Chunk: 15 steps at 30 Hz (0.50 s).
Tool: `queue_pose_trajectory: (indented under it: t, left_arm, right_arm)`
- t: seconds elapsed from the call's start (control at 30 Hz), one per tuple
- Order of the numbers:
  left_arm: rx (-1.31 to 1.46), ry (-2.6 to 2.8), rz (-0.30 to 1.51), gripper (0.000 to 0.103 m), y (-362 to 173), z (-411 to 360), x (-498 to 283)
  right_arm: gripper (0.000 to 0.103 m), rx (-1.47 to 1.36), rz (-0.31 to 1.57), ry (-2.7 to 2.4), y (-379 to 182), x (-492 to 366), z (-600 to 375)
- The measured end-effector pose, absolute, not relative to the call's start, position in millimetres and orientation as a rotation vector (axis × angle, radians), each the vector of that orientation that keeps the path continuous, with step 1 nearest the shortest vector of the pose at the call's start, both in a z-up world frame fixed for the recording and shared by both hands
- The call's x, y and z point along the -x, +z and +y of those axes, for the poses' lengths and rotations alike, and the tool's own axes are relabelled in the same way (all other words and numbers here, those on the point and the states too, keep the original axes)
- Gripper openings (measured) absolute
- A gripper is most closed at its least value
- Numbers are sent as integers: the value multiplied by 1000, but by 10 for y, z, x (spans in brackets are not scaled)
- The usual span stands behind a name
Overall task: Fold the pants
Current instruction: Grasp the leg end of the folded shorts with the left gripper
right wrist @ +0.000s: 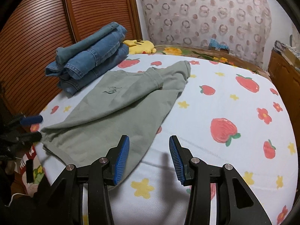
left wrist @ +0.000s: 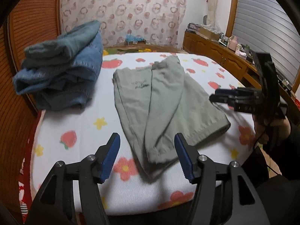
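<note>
Pale green pants (left wrist: 161,101) lie partly folded on the bed, one leg laid over the other; they also show in the right wrist view (right wrist: 112,112). My left gripper (left wrist: 147,157) is open, just above the near hem of the pants, holding nothing. My right gripper (right wrist: 149,157) is open over the right edge of the pants, holding nothing. In the left wrist view the right gripper (left wrist: 215,96) hovers at the right side of the pants. In the right wrist view the left gripper (right wrist: 35,128) sits at the pants' left end.
A stack of folded blue jeans (left wrist: 61,75) sits on the bed's far left, also in the right wrist view (right wrist: 90,60). The bed sheet (right wrist: 225,103) has a fruit and flower print. A yellow plush (right wrist: 140,46) lies behind. A wooden dresser (left wrist: 215,54) stands right.
</note>
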<state>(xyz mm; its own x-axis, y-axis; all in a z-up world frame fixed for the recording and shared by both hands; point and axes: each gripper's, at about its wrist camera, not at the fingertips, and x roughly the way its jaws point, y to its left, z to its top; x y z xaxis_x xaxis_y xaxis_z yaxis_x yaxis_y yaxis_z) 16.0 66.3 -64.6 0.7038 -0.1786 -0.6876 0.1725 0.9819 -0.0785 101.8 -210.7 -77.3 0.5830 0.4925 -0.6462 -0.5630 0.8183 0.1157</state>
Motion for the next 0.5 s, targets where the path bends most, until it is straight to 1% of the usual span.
queue_pose_trajectory:
  t: [0.3,0.4,0.5]
  left_arm:
    - [-62,-263,722,61,-414,330,-658]
    - [-85,-322,724,53,-376,141,-849]
    - [-93,-369,738,48,-370,-17,-1039]
  right_arm:
    - [46,64,712,588,-828,-1037,-2194]
    - [46,51,701,567,-826,-1026,-2241]
    - [46,36,702,550,-832,-1022,-2284]
